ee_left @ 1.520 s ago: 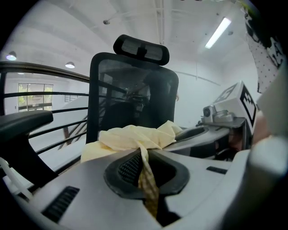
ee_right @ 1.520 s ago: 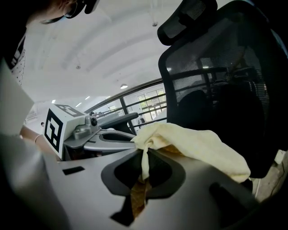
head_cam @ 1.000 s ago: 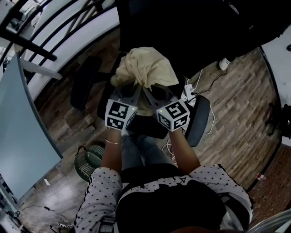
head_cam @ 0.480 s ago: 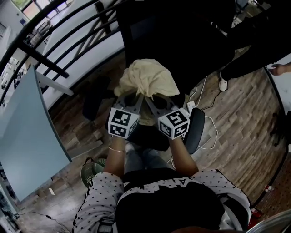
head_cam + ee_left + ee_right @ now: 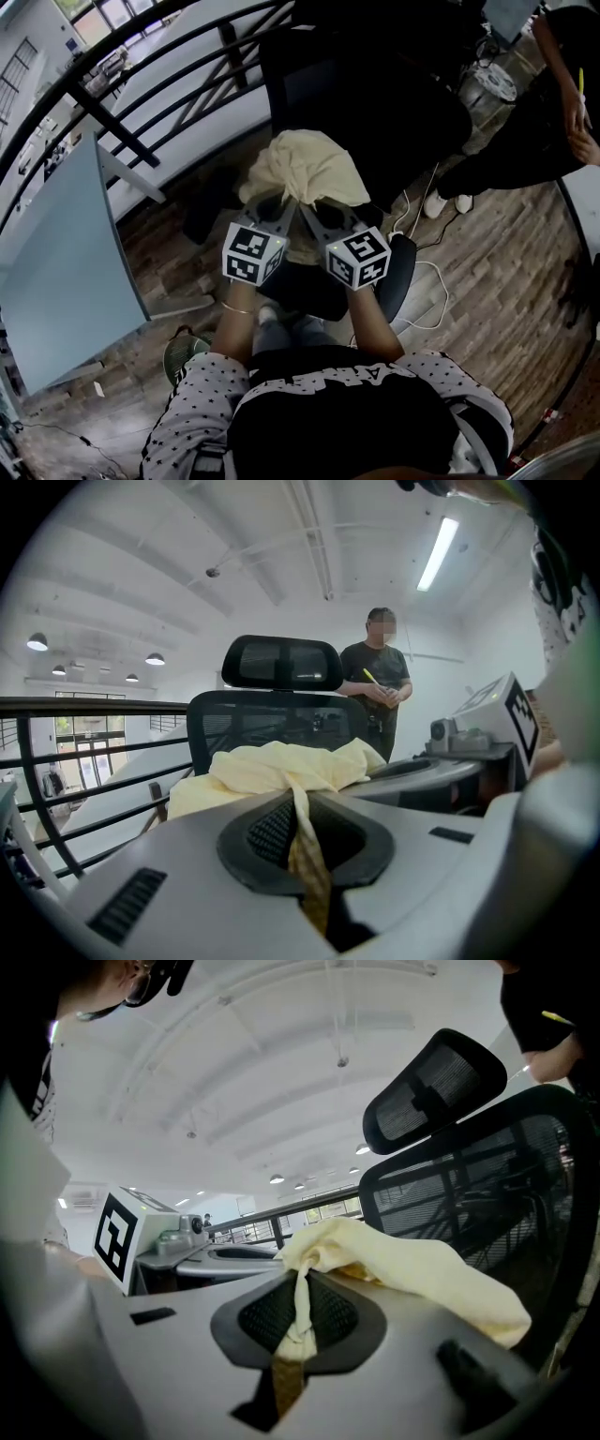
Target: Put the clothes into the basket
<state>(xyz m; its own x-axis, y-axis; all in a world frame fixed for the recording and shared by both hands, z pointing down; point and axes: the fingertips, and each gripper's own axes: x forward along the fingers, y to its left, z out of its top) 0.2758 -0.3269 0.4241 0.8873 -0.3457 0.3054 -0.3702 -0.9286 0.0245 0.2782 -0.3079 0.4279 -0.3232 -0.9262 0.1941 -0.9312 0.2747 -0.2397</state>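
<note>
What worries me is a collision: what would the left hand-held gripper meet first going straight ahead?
Past the yellow cloth it clamps, the left hand-held gripper would probably meet the black mesh chair back; depth is unclear.

Nothing legible shows: the pale lettering on the person's shirt is too blurred to read.

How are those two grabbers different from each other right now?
The left gripper slants rightward toward the cloth; the right gripper slants leftward. The left cube bears a different marker pattern from the right cube. Both have jaws shut on the same pale yellow cloth, by a black chair.
</note>
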